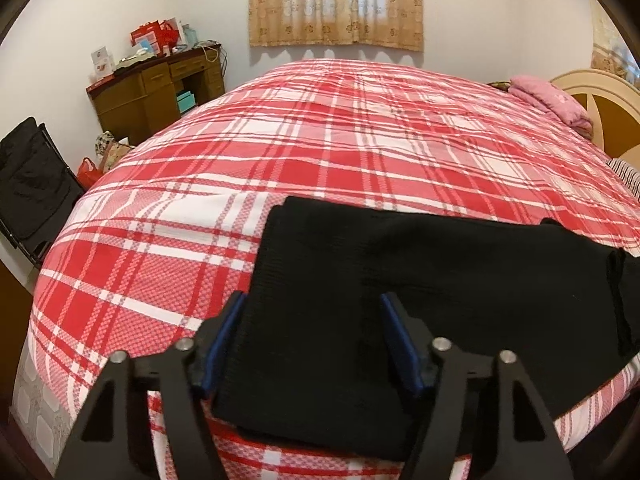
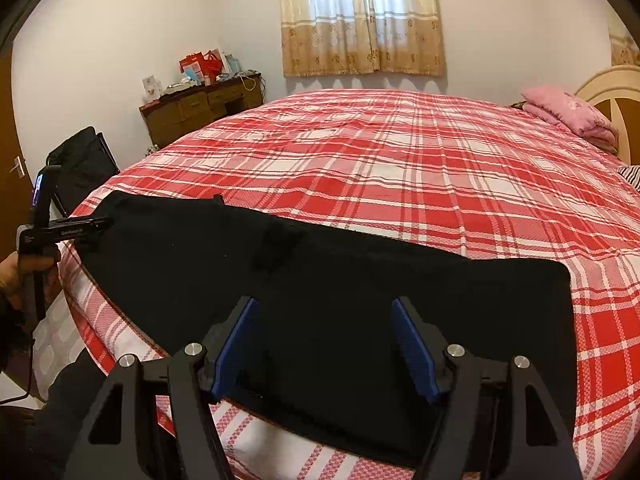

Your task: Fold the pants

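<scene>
Black pants (image 1: 420,264) lie flat along the near edge of the red plaid bed cover (image 1: 320,140). My left gripper (image 1: 312,300) hovers over their left end with its blue pads apart. The cloth lies flat between the fingers and the left finger stands at the pants' left edge. In the right wrist view the pants (image 2: 360,276) stretch from left to right. My right gripper (image 2: 324,304) stands open above their right part with nothing pinched. Far left there, a hand holds the left gripper (image 2: 102,223) at the pants' left end.
A folded pink blanket (image 1: 552,100) and a cream headboard (image 1: 600,88) are at the far right. A wooden desk (image 1: 160,84) with clutter stands at the back left, a black chair (image 1: 28,184) beside the bed. The cover (image 2: 400,160) stretches beyond the pants.
</scene>
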